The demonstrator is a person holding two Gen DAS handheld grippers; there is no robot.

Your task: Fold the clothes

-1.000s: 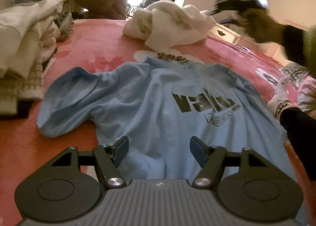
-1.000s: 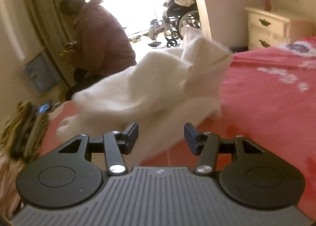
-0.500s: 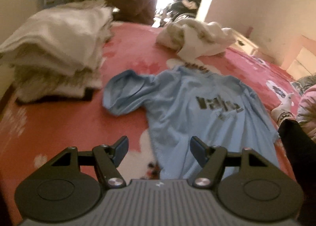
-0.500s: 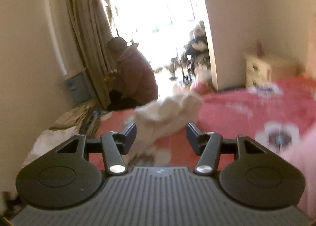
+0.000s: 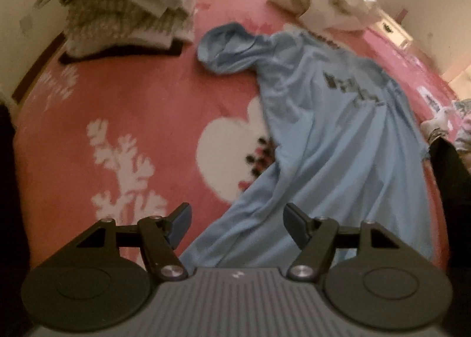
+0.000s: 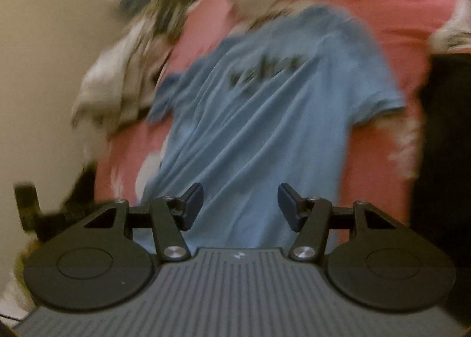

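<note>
A light blue T-shirt (image 5: 332, 128) with a dark chest print lies spread face up on the red flowered bedspread (image 5: 123, 107), its collar toward the far end. My left gripper (image 5: 237, 220) hangs open over the shirt's near left hem corner, nothing between its fingers. The right wrist view is blurred by motion; there the same T-shirt (image 6: 265, 113) fills the middle. My right gripper (image 6: 240, 203) stands open above the shirt's lower hem and holds nothing.
A stack of folded pale clothes (image 5: 126, 4) sits at the far left of the bed. A crumpled white garment (image 5: 326, 4) lies beyond the shirt's collar. A person's dark trouser leg (image 5: 450, 172) and sock (image 5: 435, 128) rest at the right edge.
Both grippers pulled back and tipped down toward the near hem of the blue shirt. The right one swung from facing the room to facing the shirt. Both stayed open.
</note>
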